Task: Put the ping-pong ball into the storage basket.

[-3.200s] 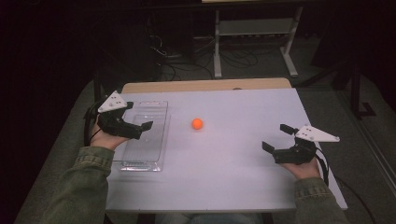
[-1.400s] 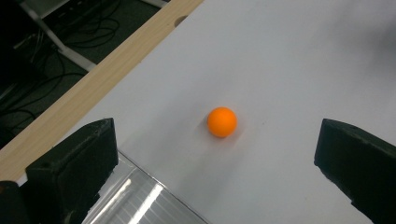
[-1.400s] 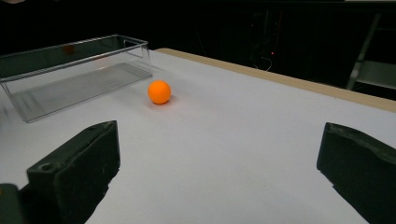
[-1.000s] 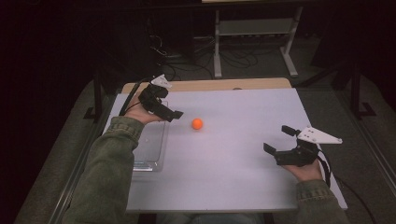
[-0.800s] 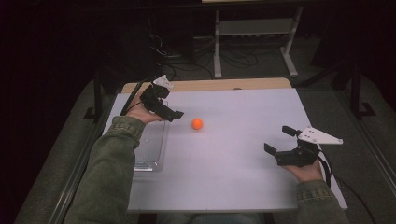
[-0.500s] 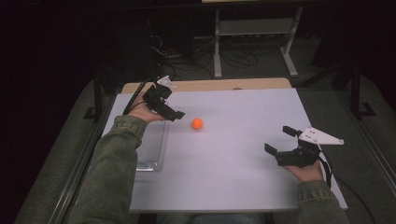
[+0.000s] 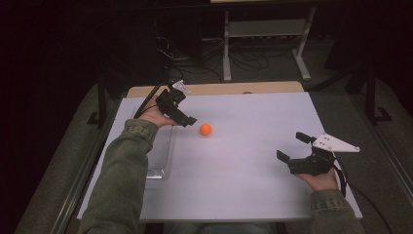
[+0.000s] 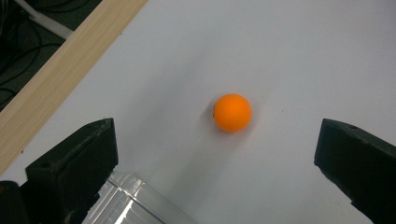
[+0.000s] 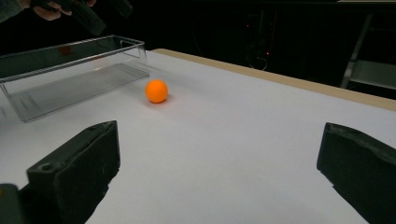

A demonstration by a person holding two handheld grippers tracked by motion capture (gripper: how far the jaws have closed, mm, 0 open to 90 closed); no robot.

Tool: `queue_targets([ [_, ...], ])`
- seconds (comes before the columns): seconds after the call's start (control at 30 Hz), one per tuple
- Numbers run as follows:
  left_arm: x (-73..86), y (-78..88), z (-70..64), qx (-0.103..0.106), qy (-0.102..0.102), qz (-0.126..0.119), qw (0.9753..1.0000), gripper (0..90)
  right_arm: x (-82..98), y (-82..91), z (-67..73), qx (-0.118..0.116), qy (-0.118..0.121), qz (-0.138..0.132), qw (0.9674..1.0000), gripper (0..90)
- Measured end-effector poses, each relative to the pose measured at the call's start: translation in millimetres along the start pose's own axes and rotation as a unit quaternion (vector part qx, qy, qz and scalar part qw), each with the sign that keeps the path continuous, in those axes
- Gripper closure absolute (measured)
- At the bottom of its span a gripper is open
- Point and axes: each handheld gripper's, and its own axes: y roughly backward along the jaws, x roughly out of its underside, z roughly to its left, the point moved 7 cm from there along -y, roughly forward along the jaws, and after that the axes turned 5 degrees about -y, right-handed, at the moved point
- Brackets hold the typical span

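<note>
Jaws of the left gripper stand wide apart, holding nothing, aimed down at the orange ball just ahead of them. Since three seconds ago this gripper has moved from over the clear plastic tray toward the table's far edge and has hardly shifted in the last second. The ball lies unmoved on the white table, just beside the tray. The right gripper, also gaping and empty, stays well apart. No writing is legible.
</note>
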Motion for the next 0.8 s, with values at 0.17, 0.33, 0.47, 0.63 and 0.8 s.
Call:
queue_targets([
  [0.17,-5.3,-5.8,-2.6,0.008,-0.011,0.010,0.9999,0.0,0.1,0.1,0.8,-0.002,0.000,0.000,1.0000,0.0],
  [0.33,-8.0,-11.4,-4.0,0.017,-0.015,0.018,0.9996,0.0,0.3,0.2,0.9,-0.003,0.000,0.000,1.0000,0.0],
  [0.47,-9.5,-16.1,-5.1,0.023,-0.023,0.025,0.9992,0.0,0.3,0.3,1.1,-0.004,-0.001,-0.001,1.0000,0.0],
  [0.63,-13.3,-23.6,-7.8,0.028,-0.033,0.034,0.9985,0.0,0.3,0.6,0.9,-0.005,-0.002,-0.001,1.0000,0.0],
  [0.8,-17.6,-31.8,-10.6,0.032,-0.041,0.043,0.9977,0.0,0.2,0.8,1.2,-0.005,-0.002,-0.002,1.0000,0.0],
])
